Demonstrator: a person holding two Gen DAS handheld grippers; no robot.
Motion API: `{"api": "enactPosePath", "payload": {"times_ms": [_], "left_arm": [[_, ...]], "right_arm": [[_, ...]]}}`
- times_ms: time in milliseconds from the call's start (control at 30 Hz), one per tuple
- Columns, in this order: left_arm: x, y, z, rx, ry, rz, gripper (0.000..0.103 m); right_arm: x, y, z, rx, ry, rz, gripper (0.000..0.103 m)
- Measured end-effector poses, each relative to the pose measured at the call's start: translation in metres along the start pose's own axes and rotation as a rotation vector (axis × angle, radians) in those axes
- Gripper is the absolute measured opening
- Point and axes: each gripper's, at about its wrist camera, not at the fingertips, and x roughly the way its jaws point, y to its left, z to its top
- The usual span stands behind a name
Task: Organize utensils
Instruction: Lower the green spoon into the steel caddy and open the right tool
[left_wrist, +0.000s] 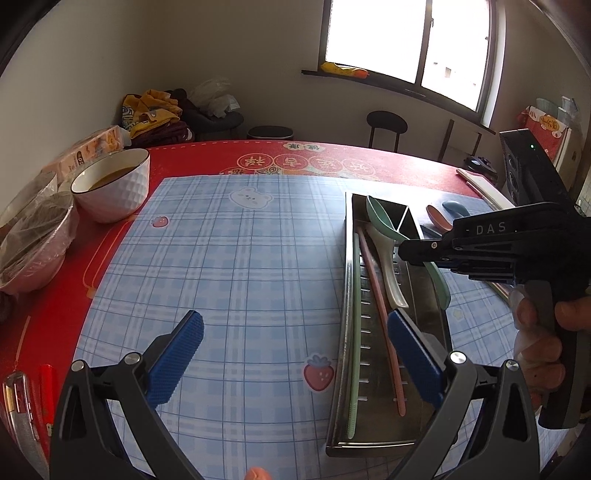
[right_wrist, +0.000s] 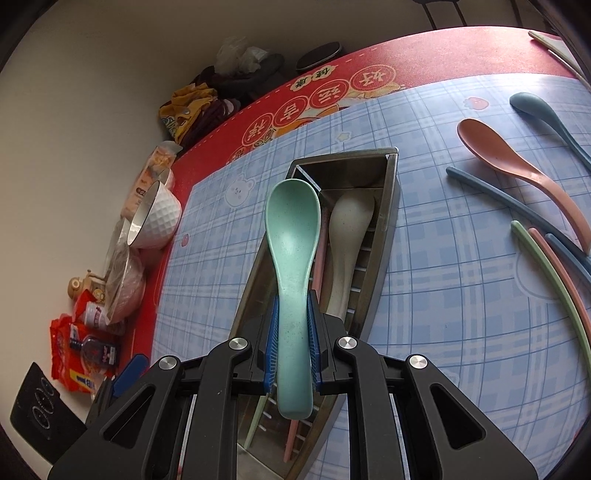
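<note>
Holding green spoon (right_wrist: 293, 280) clamped in right gripper (right_wrist: 293, 345) over metal tray (right_wrist: 388, 206); lower it flat beside white spoon (right_wrist: 347, 240), then release. Left gripper (left_wrist: 291, 354) open, empty.

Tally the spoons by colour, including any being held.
Green spoon: 1, held in the right gripper over the tray
White spoon: 1, lying in the tray
Pink spoon: 1, on the plaid mat
Blue spoon: 1, on the plaid mat
Total: 4
</note>
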Motion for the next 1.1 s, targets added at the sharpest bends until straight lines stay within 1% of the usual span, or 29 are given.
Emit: {"api": "enactPosePath", "payload": {"times_ms": [367, 600, 800, 967, 1033, 1067, 1100], "left_arm": [[0.003, 0.004, -0.001, -0.012, 0.01, 0.003, 0.097], [0.007, 0.008, -0.001, -0.026, 0.014, 0.007, 0.097], [0.005, 0.0, -0.001, -0.014, 0.017, 0.013, 0.097], [0.001, -0.012, 0.002, 0.002, 0.015, 0.016, 0.097], [0.0, -0.016, 0.002, 0.006, 0.015, 0.019, 0.097], [-0.001, -0.019, 0.003, 0.008, 0.014, 0.021, 0.097], [-0.002, -0.021, 0.003, 0.01, 0.014, 0.022, 0.097]], "right_arm": [[0.005, -0.001, 0.001, 0.008, 0.003, -0.022, 0.016], [0.003, 0.005, 0.002, -0.022, -0.005, -0.016, 0.016], [-0.011, 0.008, 0.003, -0.074, -0.047, -0.032, 0.016], [-0.027, -0.001, 0.004, -0.101, -0.086, -0.049, 0.017], [-0.034, -0.008, 0.004, -0.106, -0.1, -0.054, 0.022], [-0.038, -0.011, 0.004, -0.11, -0.11, -0.056, 0.032], [-0.044, -0.015, 0.003, -0.115, -0.123, -0.064, 0.045]]}}
